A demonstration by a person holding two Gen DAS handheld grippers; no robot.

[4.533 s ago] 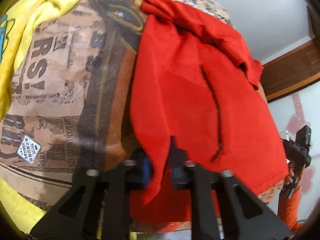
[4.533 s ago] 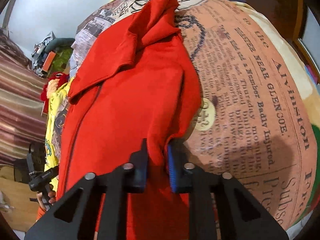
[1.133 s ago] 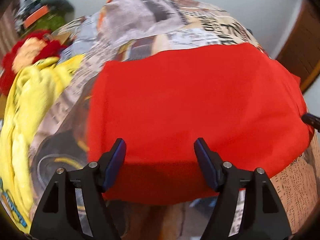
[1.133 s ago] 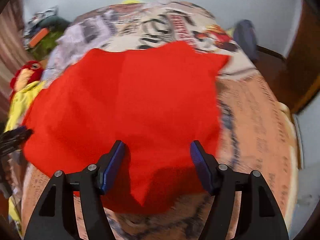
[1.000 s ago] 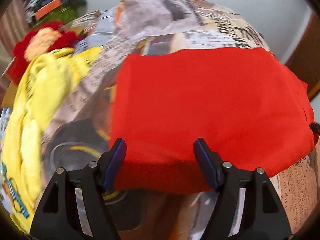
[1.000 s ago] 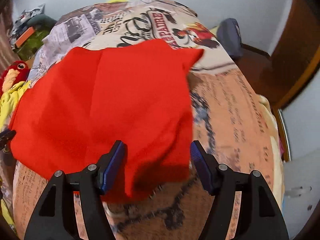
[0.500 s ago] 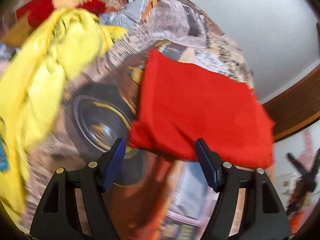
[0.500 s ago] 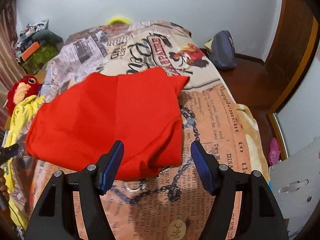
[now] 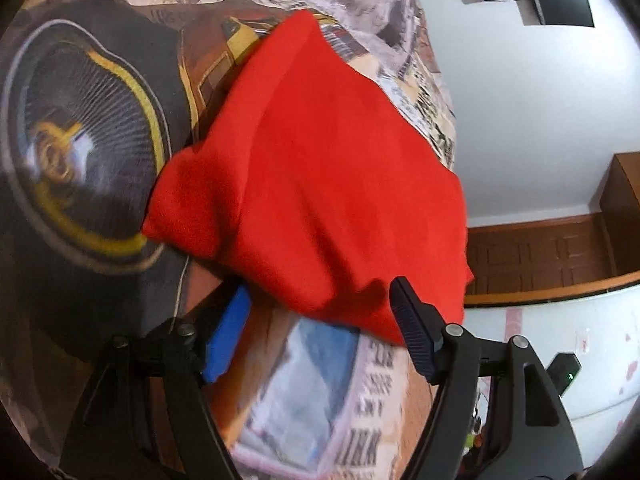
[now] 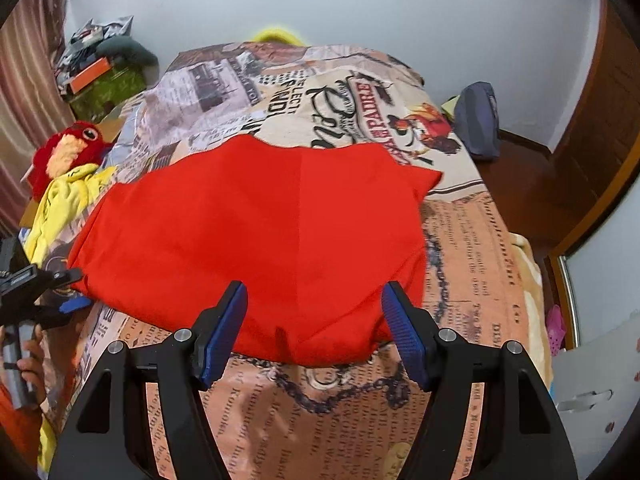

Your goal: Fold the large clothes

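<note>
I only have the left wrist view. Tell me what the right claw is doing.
Observer: The right claw is open, with one finger on either side of the near edge of the red garment. It is gripping nothing.
Operator: Report the garment's far edge.
Observer: It lies flat on the bed, with one corner poking out toward the right.
Operator: List any other clothes.
Observer: A yellow garment is heaped at the bed's left side, next to a red plush toy.
</note>
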